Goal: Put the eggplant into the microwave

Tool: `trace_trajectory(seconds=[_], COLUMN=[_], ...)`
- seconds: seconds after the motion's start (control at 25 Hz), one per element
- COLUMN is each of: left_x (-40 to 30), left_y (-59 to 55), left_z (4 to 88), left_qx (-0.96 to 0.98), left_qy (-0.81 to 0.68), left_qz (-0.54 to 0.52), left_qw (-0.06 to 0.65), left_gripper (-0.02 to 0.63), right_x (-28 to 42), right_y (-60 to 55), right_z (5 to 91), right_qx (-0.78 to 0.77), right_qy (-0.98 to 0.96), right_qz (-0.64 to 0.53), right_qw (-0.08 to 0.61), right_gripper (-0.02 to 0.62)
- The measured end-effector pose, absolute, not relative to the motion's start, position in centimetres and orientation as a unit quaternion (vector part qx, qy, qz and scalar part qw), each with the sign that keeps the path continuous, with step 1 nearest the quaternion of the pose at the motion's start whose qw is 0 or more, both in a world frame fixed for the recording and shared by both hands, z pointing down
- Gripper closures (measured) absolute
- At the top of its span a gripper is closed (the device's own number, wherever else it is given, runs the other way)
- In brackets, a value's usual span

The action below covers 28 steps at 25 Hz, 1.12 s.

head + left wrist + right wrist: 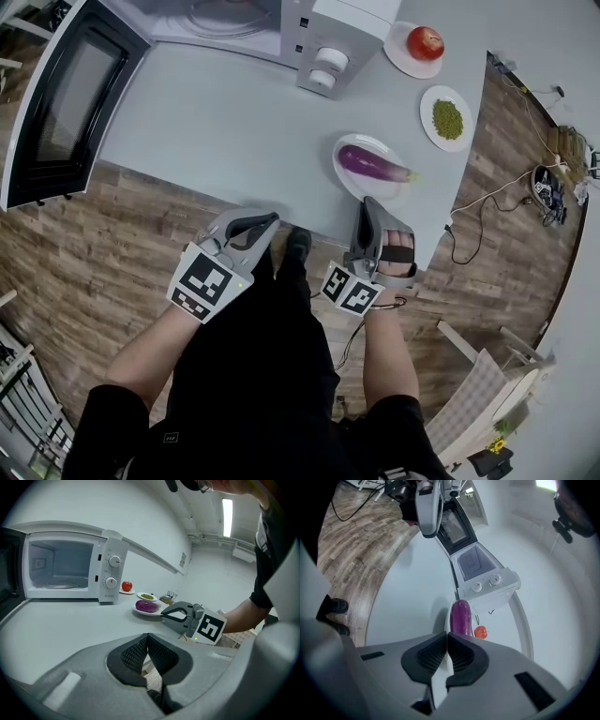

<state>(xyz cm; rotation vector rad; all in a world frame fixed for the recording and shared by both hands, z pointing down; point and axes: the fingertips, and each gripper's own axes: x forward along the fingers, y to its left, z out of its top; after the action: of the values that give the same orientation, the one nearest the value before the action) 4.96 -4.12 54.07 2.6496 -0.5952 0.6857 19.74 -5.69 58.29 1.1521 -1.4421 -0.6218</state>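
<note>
Eggplant (370, 164) is lying on its plate (345, 180) on the tabletop (225, 131); microwave (323, 37) is standing open. Left gripper (272, 221) and right gripper (371, 202) are hovering at the near edge, fingers closed together, empty.

The white microwave oven (314, 33) stands at the far side of the pale grey counter (225, 131), its dark-windowed door (61, 108) swung open to the left. To its right a round red fruit (426, 42) sits on a small white plate (397, 49). Nearer lies a white plate of green grains (427, 105). Nearer still, the purple eggplant (370, 163) lies on an oval white plate (345, 176) by the near edge. The right gripper (371, 202) is just before that plate, and the left gripper (272, 222) is to its left.
</note>
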Motion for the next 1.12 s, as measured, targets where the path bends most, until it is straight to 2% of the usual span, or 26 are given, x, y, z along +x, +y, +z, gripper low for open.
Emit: trace_trajectory(seconds=[0.52,1.12], left_x=[3.8,-2.0], left_y=[-4.6,-6.5], left_z=[53.1,47.7], left_qx=[0.934,0.932], left_qy=[-0.217,-0.263], left_qz=[0.233,0.207], left_qw=[0.16,0.141], left_gripper=[0.598,0.598], right_x=[17.1,9.5], right_y=[-6.3,-7.2], right_z=[54.3,47.5], right_qx=[0.493,0.453], right_qy=[-0.612,-0.633], right_qz=[-0.304,-0.36], right_qw=[0.539,0.514], right_gripper=[0.575,0.574])
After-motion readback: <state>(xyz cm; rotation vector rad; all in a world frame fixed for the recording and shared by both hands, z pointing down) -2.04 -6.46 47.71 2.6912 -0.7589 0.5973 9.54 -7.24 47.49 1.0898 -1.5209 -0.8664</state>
